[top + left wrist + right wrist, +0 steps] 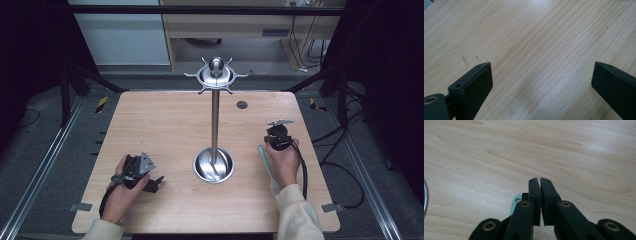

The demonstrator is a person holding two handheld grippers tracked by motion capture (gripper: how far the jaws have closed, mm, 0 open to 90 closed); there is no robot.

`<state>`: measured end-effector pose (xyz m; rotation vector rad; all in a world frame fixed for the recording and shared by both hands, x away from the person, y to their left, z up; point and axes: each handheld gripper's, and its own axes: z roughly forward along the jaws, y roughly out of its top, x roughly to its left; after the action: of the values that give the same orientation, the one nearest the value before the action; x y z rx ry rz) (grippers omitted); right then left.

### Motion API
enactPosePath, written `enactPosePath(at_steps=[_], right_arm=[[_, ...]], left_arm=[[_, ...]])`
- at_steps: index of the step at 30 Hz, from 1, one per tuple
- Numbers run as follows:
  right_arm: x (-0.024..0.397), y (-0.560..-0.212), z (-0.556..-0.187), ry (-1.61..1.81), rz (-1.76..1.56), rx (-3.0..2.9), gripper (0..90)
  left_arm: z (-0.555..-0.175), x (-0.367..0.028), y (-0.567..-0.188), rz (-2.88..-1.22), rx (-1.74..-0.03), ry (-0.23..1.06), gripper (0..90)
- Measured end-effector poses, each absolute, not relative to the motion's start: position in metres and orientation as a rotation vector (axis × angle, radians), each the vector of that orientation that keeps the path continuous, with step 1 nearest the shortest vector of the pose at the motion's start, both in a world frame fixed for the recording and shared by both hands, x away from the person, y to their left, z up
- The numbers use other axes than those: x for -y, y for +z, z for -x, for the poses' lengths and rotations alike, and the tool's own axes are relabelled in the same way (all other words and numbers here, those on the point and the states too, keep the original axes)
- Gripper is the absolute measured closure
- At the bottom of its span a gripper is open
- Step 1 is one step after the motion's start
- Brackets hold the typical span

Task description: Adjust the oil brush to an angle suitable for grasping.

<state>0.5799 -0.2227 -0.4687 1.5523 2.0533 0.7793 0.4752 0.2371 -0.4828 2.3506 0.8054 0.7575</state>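
Our right gripper (539, 180) has its jaws pressed together with nothing between them, near the table's (165, 120) right edge; a pale green handle (264, 159) lies just beside it. Our left gripper (541, 72) gapes empty at the front-left corner.

Both grippers are black; the left gripper (159, 182) carries a grey three-cornered plate, the right gripper (540, 180) brass-coloured rivets. Black cables trail near; sleeves are cream.

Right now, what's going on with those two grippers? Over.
Left gripper open, low over wooden table. Right gripper shut on thin teal handle. Tall steel hook stand between them.
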Motion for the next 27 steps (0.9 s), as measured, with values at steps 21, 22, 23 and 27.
enactPosePath(at_steps=[21,22,23,27], right_arm=[[0.218,-0.484,-0.582,0.732,-1.592,-2.153,90.0],[0.217,-0.484,-0.582,0.732,-1.582,-2.163,90.0],[0.217,-0.484,-0.582,0.732,-1.582,-2.163,90.0],[0.211,-0.484,-0.580,0.758,-1.547,-2.228,90.0]], left_arm=[[-0.475,-0.236,-0.483,-2.352,-0.800,0.754,3.1],[-0.475,-0.236,-0.483,-2.352,-0.800,0.755,3.1],[-0.475,-0.236,-0.483,-2.352,-0.800,0.754,3.1],[-0.475,-0.236,-0.483,-2.356,-0.797,0.753,3.1]])
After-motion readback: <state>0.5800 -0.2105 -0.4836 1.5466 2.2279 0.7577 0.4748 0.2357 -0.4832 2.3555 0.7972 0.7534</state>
